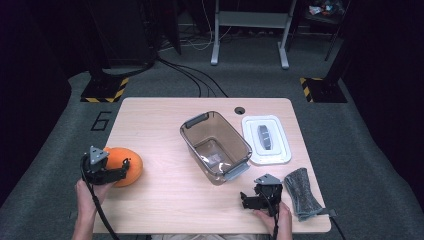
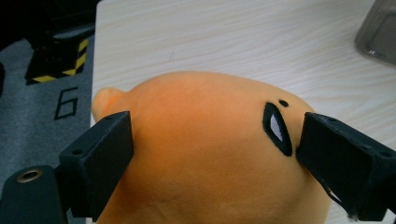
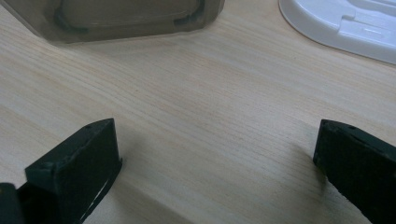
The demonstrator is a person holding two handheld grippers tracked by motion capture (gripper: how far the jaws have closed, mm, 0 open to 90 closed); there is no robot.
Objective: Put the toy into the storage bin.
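1. At the lower right of the high view, the right gripper [image 1: 257, 199] rests on the pale wooden table [image 1: 165, 125]. Its jaws stand wide with only bare wood between them, likely waiting.
2. Beside it lies a grey knitted cloth roll [image 1: 301, 192], untouched.
3. At the lower left, the left gripper [image 1: 111, 172] straddles the round orange plush toy with a stitched black-and-white eye [image 2: 205, 154]. Its jaws are spread wide along the toy's flanks; whether the pads press yet I cannot tell.
4. Mid-frame, the smoky clear plastic bin with grey handles [image 1: 216, 145] stands uncovered, probably the toy's destination.
5. Farther right lies its white lid [image 1: 266, 139], set aside flat.
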